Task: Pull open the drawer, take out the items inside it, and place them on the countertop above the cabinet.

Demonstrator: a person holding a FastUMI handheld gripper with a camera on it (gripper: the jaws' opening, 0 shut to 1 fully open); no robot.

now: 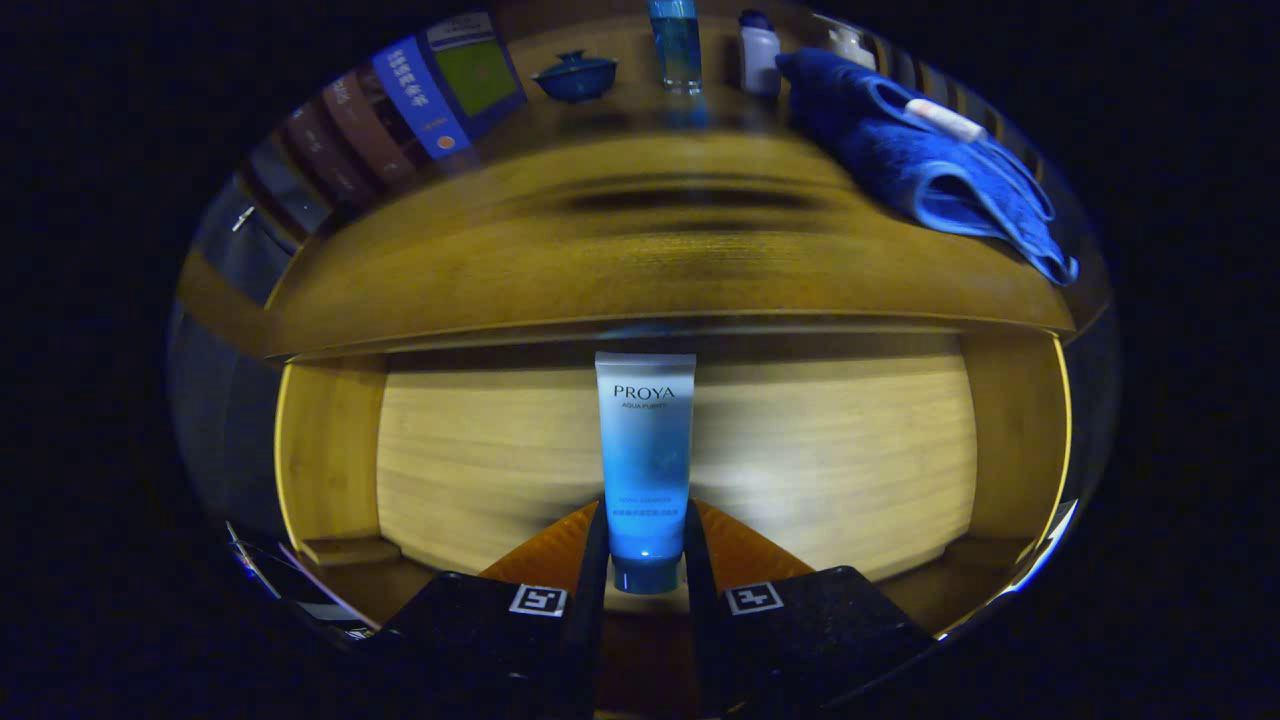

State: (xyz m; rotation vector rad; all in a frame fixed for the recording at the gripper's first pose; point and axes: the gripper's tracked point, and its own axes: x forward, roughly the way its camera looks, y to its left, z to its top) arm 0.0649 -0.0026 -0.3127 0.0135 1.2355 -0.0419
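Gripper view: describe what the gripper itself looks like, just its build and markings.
The gripper has two black fingers with slim, flat inner blades and broad, matte, slightly speckled bodies behind them. Each body carries a small square black-and-white tag on top. Orange wedge-shaped parts show just outside each blade.

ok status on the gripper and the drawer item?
Gripper shut on blue tube, cap end between fingers. Drawer open, tube over its floor. Countertop above; blue towel on its right side.

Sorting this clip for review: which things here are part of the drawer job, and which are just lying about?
Job:
- tube, clamped between the fingers
- gripper
- open drawer
- countertop

Lying about, on the countertop:
- blue towel
- books
- lidded blue bowl
- two bottles
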